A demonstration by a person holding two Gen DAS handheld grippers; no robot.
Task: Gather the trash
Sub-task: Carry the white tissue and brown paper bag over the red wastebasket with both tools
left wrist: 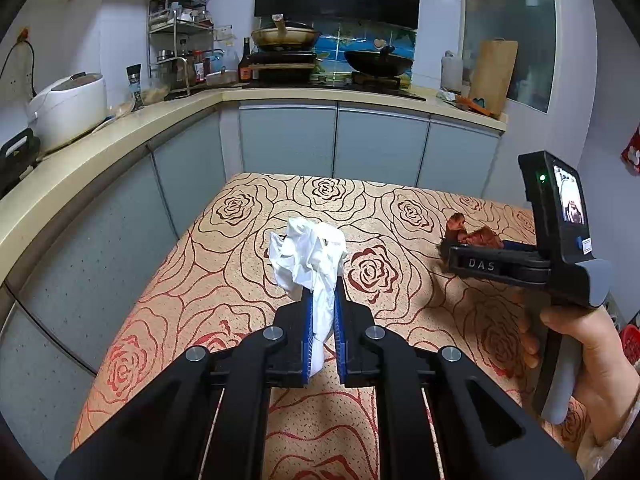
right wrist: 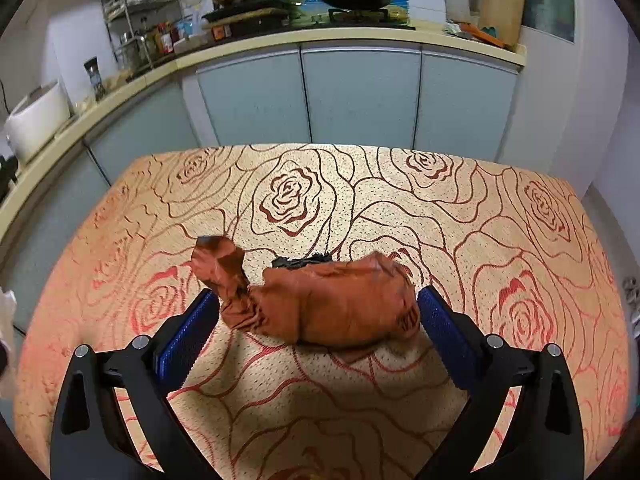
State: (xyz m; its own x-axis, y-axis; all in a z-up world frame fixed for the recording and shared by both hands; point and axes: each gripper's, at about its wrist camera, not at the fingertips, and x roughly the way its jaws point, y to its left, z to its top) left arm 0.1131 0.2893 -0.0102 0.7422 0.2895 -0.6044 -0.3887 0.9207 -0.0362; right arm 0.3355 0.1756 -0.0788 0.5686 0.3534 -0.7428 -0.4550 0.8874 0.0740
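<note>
The left gripper holds a crumpled white paper wad clamped in closed jaws, above the rose-patterned counter. The right gripper has its jaws spread wide either side of a crumpled brown wrapper lying on the counter.

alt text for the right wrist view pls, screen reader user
The right claw is open, its blue pads on either side of a crumpled brown paper bag lying on a table covered in a rose-patterned cloth. A scrap of black trash shows just behind the bag. Beyond the table are grey-blue kitchen cabinets and a cluttered counter.
</note>
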